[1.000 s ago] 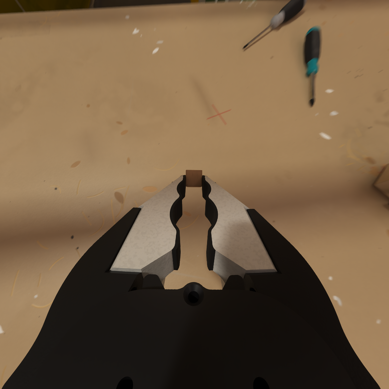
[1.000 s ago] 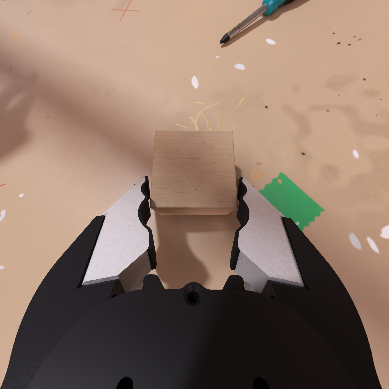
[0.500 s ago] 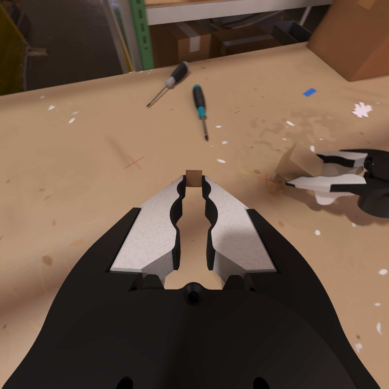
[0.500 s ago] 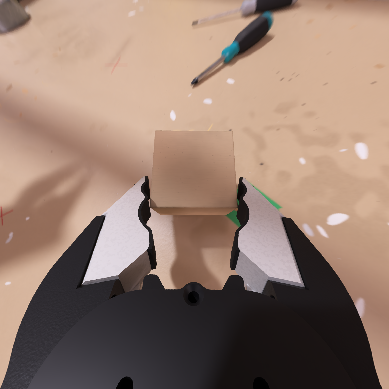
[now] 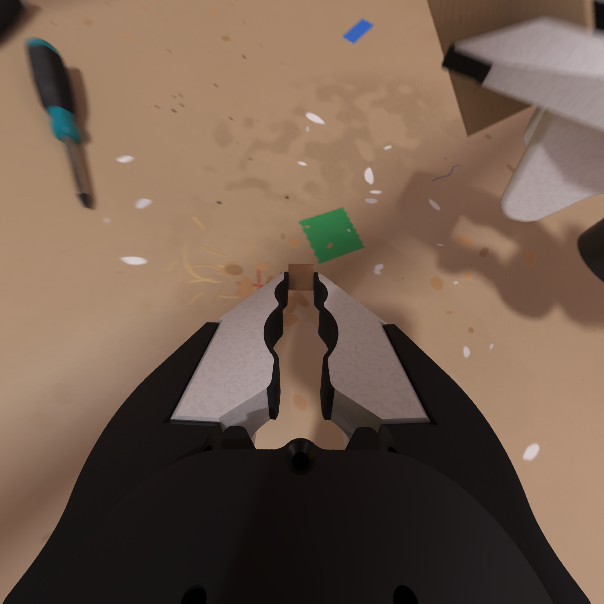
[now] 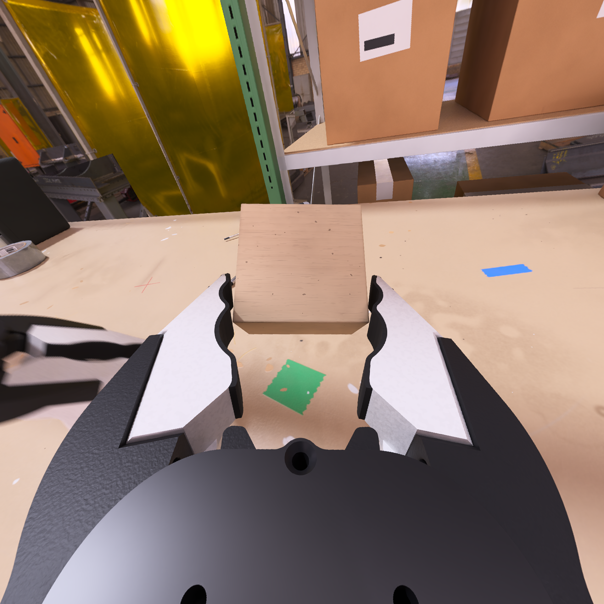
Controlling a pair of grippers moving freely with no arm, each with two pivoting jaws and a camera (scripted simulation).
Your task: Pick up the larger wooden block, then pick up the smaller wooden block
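Note:
My left gripper [image 5: 301,277] is shut on the smaller wooden block [image 5: 300,276], a tiny brown cube pinched at the fingertips, held above the bench. My right gripper [image 6: 300,294] is shut on the larger wooden block [image 6: 299,264], a pale cube held well above the bench with its top face toward the camera. In the left wrist view the right gripper shows at the upper right, one finger [image 5: 539,68] across the larger block [image 5: 477,104]. In the right wrist view the left gripper [image 6: 49,353] shows blurred at the left edge.
A tan workbench [image 5: 196,98] carries a teal-and-black screwdriver [image 5: 60,117], a green patch [image 5: 330,233], a blue tape strip [image 5: 358,31] and white flecks. In the right wrist view a tape roll [image 6: 16,258] sits far left; a shelf with cardboard boxes [image 6: 382,72] stands behind the bench.
Both grippers have risen with their blocks. The left one swung right and now looks down at the green patch. The right one tilted up toward the shelf. The two grippers are now closer together.

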